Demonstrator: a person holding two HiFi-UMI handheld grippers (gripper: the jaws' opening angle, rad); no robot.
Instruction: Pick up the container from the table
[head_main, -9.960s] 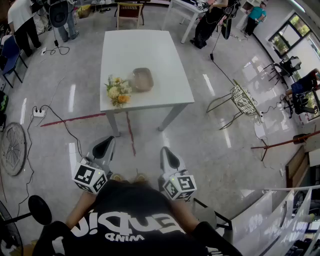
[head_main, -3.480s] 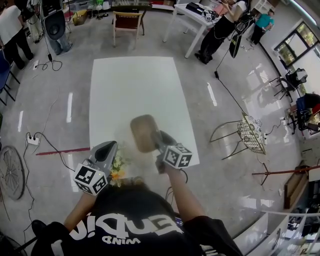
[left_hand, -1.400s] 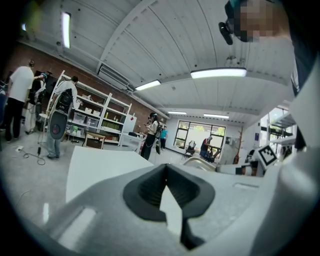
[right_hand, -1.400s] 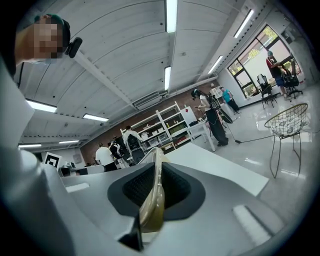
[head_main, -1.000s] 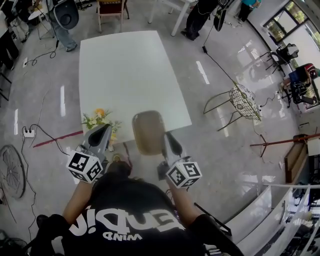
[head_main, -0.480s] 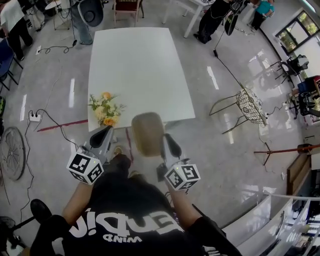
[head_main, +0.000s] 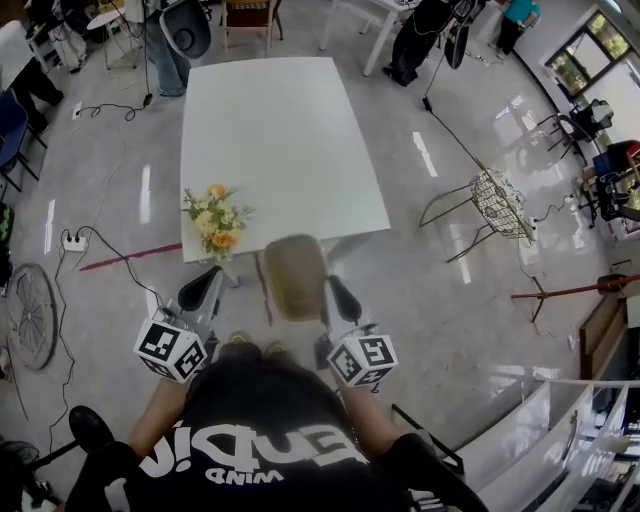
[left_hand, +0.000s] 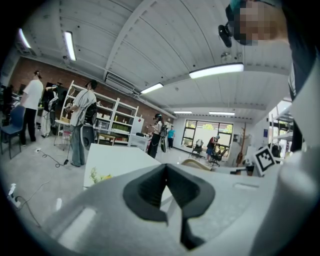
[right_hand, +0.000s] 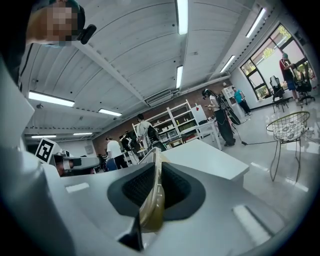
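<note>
The container (head_main: 293, 276), a shallow tan translucent tub, hangs in the air over the floor just in front of the white table (head_main: 280, 130). My right gripper (head_main: 335, 290) is shut on its right rim; in the right gripper view the rim (right_hand: 152, 195) runs edge-on between the black pads. My left gripper (head_main: 205, 287) is held beside it to the left, apart from the container. Its pads (left_hand: 145, 187) meet at the tip with nothing between them. In the left gripper view the container's edge (left_hand: 197, 163) shows just past the jaws.
A bunch of yellow and orange flowers (head_main: 215, 222) stands at the table's near left corner. A wire chair (head_main: 497, 205) is on the right. A red tape line (head_main: 130, 256) and a power strip (head_main: 75, 241) lie on the floor at left. People stand beyond the table.
Both grippers and the person have drawn back from the table. The container, which overlapped the table's front edge, now hangs over the floor.
</note>
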